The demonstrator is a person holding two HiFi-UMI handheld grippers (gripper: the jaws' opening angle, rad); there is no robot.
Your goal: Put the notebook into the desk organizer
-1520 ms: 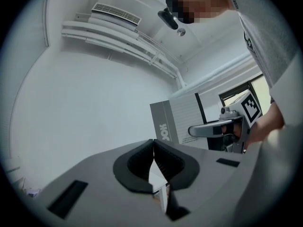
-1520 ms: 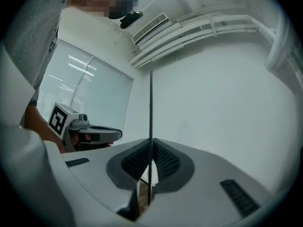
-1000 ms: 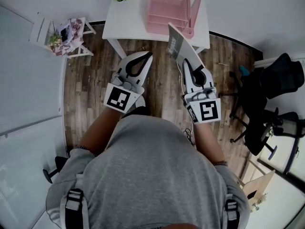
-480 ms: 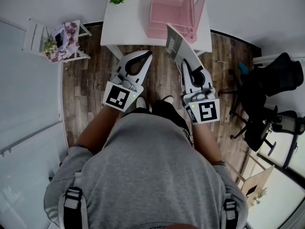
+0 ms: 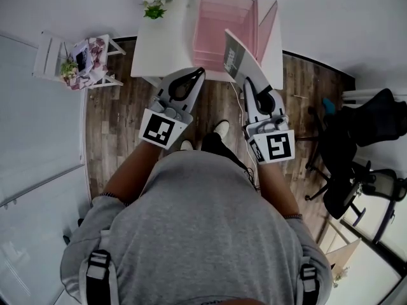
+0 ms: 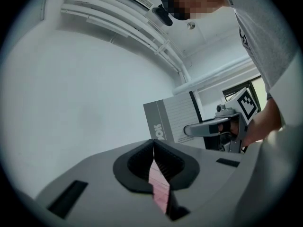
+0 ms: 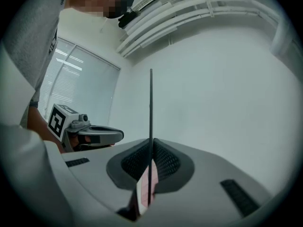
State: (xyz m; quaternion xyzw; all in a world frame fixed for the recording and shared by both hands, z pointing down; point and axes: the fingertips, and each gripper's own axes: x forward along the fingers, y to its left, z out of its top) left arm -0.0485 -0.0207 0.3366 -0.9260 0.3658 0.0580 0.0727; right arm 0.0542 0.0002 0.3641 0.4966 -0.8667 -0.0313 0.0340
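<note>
Right gripper view: notebook (image 7: 151,103) between fingers (image 7: 164,161) (edge-on)

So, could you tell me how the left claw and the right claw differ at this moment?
The right claw is shut on the grey notebook, held upright; the left claw is shut on nothing. The left claw's marker pattern differs from the right claw's. Both point toward the pink desk organizer.

The notebook (image 5: 235,60) hides a near corner of the desk organizer (image 5: 219,40) (cover print too small to read).
</note>
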